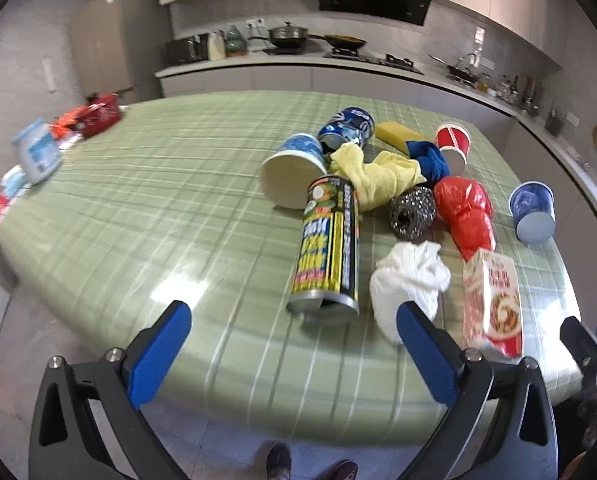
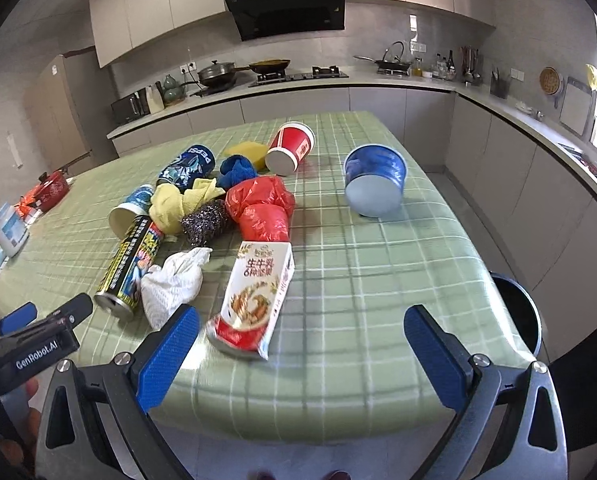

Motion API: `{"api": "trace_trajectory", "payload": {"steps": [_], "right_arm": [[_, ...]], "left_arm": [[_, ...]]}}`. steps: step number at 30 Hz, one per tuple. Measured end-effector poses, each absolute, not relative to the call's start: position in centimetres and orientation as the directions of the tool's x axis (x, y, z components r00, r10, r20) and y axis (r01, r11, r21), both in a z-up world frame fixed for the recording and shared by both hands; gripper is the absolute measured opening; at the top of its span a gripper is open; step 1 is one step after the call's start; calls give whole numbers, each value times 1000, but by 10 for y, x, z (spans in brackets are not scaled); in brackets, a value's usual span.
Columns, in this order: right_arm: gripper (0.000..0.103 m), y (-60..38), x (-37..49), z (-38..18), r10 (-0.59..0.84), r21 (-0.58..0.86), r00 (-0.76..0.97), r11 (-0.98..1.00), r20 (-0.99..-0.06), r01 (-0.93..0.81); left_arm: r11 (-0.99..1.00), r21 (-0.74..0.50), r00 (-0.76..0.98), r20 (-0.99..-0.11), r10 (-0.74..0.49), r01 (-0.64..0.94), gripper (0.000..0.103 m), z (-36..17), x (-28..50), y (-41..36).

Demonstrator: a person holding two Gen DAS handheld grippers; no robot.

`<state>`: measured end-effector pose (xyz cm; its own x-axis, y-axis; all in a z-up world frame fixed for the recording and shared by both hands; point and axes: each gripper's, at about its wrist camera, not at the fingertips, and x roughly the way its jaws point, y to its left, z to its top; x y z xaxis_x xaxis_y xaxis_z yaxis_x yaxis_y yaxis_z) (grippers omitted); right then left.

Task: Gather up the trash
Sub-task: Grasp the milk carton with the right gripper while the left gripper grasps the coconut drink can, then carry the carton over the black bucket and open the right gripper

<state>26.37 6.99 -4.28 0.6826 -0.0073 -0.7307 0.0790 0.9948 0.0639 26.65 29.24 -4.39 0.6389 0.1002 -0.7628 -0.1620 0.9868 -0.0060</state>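
Trash lies in a heap on the green checked table (image 1: 138, 208). Nearest my open left gripper (image 1: 294, 324) are a black and yellow spray can (image 1: 328, 248) on its side and a crumpled white tissue (image 1: 410, 280). A milk carton (image 2: 256, 296) lies just ahead of my open right gripper (image 2: 302, 332). Behind are a red plastic bag (image 2: 264, 208), a steel scourer (image 2: 204, 220), a yellow cloth (image 2: 178, 204), a blue cloth (image 2: 236, 170), a yellow sponge (image 2: 248, 150), a Pepsi can (image 2: 188, 166), a tipped white cup (image 1: 292, 176), a red cup (image 2: 292, 148) and a blue bowl (image 2: 374, 184). Both grippers hover empty at the table's front edge.
A black bin (image 2: 518, 312) stands on the floor at the table's right front corner. A white jar (image 1: 38, 152), a red pot (image 1: 98, 114) and packets sit along the table's far left edge. Kitchen counters with pans run behind and along the right.
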Motion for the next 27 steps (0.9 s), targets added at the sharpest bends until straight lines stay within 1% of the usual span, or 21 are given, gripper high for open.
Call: {"api": "trace_trajectory", "payload": {"steps": [5,7,10,12,14,15,17,18,20,21,23,24,27], "right_arm": [[103,88,293,-62,-52,59,648,987,-760,148],[103,92,300,-68,-74,51,638,983,-767,176],[103,98,312,-78,-104,37,618,977,-779,210],[103,99,319,-85,-113,35,600,973,-792,230],[102,99,324,-91,-117,37,587,969,-801,245],[102,99,327,-94,-119,38,583,968,-804,250],[96,101,330,-99,-119,36,573,967,-811,252],[94,102,332,-101,-117,36,569,967,-814,251],[83,101,335,-108,-97,50,550,968,-830,246],[80,101,337,-111,-85,60,541,968,-837,244],[71,101,340,-118,-64,71,524,970,-849,233],[70,100,341,-121,-58,73,516,971,-855,229],[50,102,339,-121,-54,63,531,978,-845,200]], "left_arm": [[998,-29,608,-794,13,-59,103,-59,309,297],[999,-33,596,-803,-9,-28,101,-66,322,298],[998,-59,561,-826,-53,6,94,-79,339,302],[997,-75,539,-839,-78,27,84,-86,344,304],[994,-95,521,-847,-106,47,78,-93,346,306],[991,-118,514,-847,-131,58,71,-95,346,308],[989,-130,521,-841,-147,69,61,-95,342,310],[987,-135,523,-838,-158,83,54,-95,341,310],[986,-139,526,-834,-168,94,54,-93,339,311],[984,-146,529,-830,-176,98,54,-93,337,312],[982,-158,537,-823,-188,103,54,-93,333,314],[981,-166,539,-819,-195,103,53,-92,330,316],[979,-175,545,-813,-205,108,53,-91,322,319]]}}
